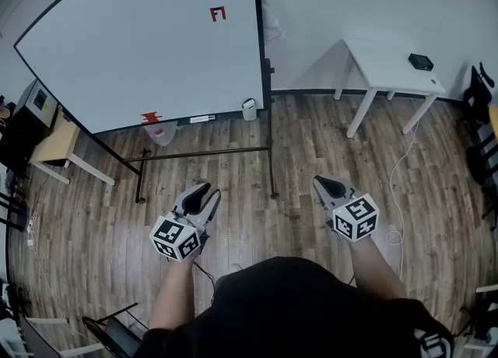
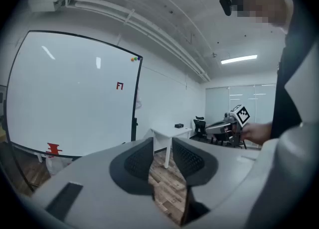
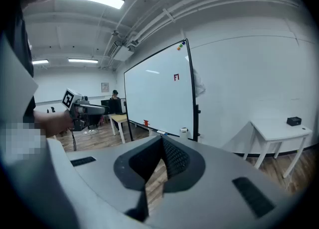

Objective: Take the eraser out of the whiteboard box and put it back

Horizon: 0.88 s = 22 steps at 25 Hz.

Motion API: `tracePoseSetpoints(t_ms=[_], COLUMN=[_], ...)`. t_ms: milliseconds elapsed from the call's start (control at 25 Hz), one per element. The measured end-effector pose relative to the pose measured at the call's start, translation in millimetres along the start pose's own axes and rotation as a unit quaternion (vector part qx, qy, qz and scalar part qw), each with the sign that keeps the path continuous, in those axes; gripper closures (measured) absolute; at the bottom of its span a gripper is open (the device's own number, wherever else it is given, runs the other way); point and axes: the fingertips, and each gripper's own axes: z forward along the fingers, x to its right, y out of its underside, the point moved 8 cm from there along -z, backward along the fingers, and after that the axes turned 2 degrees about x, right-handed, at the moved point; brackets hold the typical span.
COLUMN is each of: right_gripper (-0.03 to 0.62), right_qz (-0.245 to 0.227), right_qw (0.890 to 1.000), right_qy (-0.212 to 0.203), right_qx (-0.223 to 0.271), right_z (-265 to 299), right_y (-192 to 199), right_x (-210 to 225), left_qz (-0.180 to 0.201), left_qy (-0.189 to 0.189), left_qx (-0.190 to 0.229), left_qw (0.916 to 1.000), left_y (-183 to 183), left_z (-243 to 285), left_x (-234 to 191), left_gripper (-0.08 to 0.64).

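Closest to the head camera, the person's dark-clad torso (image 1: pixel 288 302) is standing well back from the whiteboard (image 1: pixel 148 37). The left tool (image 1: pixel 208 191) and right tool (image 1: pixel 321 183) are hovering at waist height over the wooden floor (image 1: pixel 257 216), both aiming forward. This looks like a ready pose, since nothing is within reach. A small white box (image 1: pixel 249 108) is sitting at the board's lower right corner, well apart from both tools. The eraser is not showing and is probably lying inside it, though that cannot be confirmed.

In the left gripper view, the left tool (image 2: pixel 162 146) is standing with its jaws slightly apart and only floorboards between them. It is pointing past the whiteboard's (image 2: pixel 75 98) right edge.

In the right gripper view, the right tool (image 3: pixel 162 139) is holding its tips together on nothing. It is facing the box (image 3: pixel 184 132), which suggests this one is meant to do the reaching.
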Motion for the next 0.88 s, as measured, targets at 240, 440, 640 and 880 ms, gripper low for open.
tracePoseSetpoints(t_ms=[240,440,640,880], right_gripper=[0.597,0.597,0.597,0.597], right_qz=[-0.001,0.005,-0.005,0.006], right_qw=[1.000,1.000,1.000,0.999], right_qy=[0.001,-0.008,-0.001,-0.007], right_qx=[0.003,-0.004,-0.014,-0.032], right_z=[-6,-4,4,11], right_y=[2,12,13,26], right_x=[14,17,19,21], left_qz=[0.001,0.003,-0.003,-0.013], left_qy=[0.003,-0.002,-0.002,0.003], left_qx=[-0.003,-0.009,0.003,-0.004], left_qw=[1.0000,1.0000,1.0000,0.9999], left_y=[1,2,2,11], left_z=[17,24,21,34], left_x=[9,14,10,6], left_gripper=[0.434,0.439,0.439,0.439])
